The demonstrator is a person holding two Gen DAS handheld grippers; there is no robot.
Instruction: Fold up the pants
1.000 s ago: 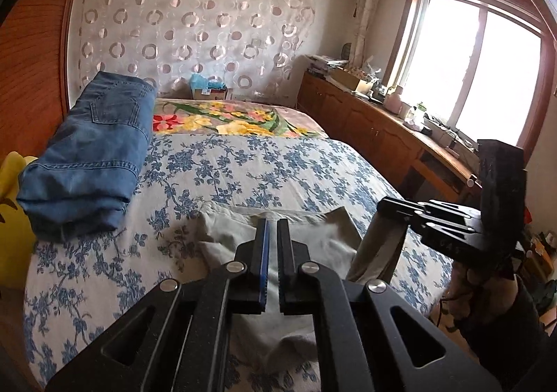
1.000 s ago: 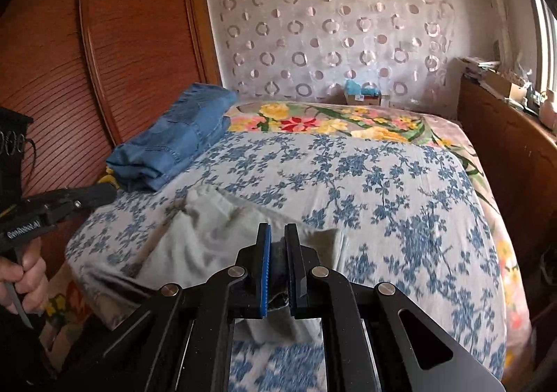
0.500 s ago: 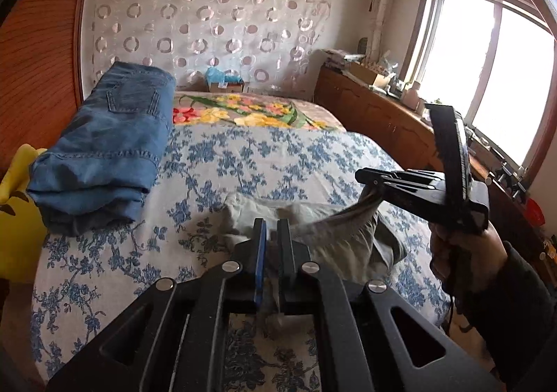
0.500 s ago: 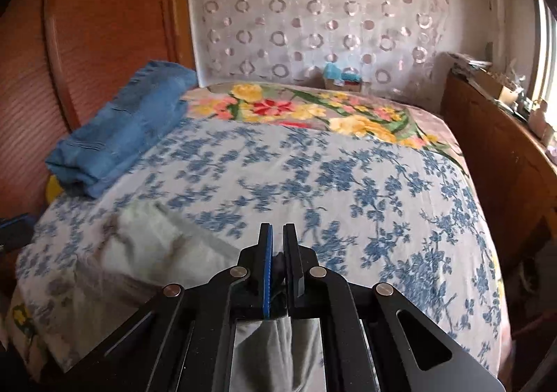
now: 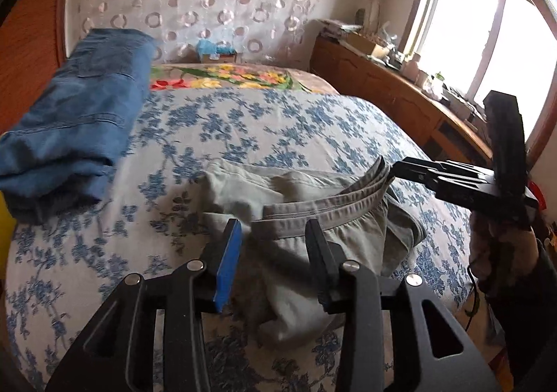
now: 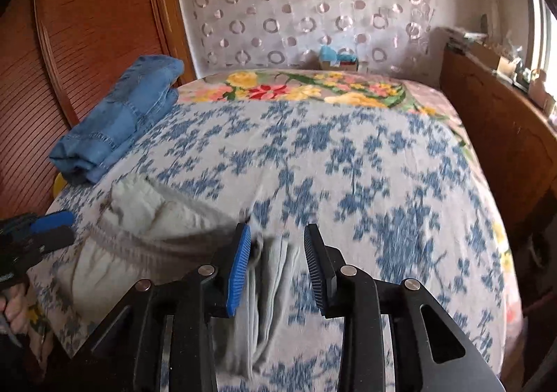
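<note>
One pair of grey-green pants [image 5: 313, 204] lies bunched on the near part of the bed [image 5: 243, 127], its waistband running across the bed from the left hand-held gripper [image 5: 273, 245] toward the right hand-held gripper [image 6: 276, 252]; the rest of the cloth is crumpled beneath, so which way the legs point cannot be told. The left hand-held gripper has just been opening: its two fingers stand apart with the waistband end lying between them, the pads not pressing on it. The right hand-held gripper has likewise just been opening, its fingers apart with folded cloth from the pants between them and loose. One folded pair of blue jeans [image 5: 76, 120] rests along the left edge of the bed, long axis running toward the headboard wall, well apart from the pants. Two hand-held grippers are in view, and one hand [image 6: 14, 312] grips the left one's handle
</note>
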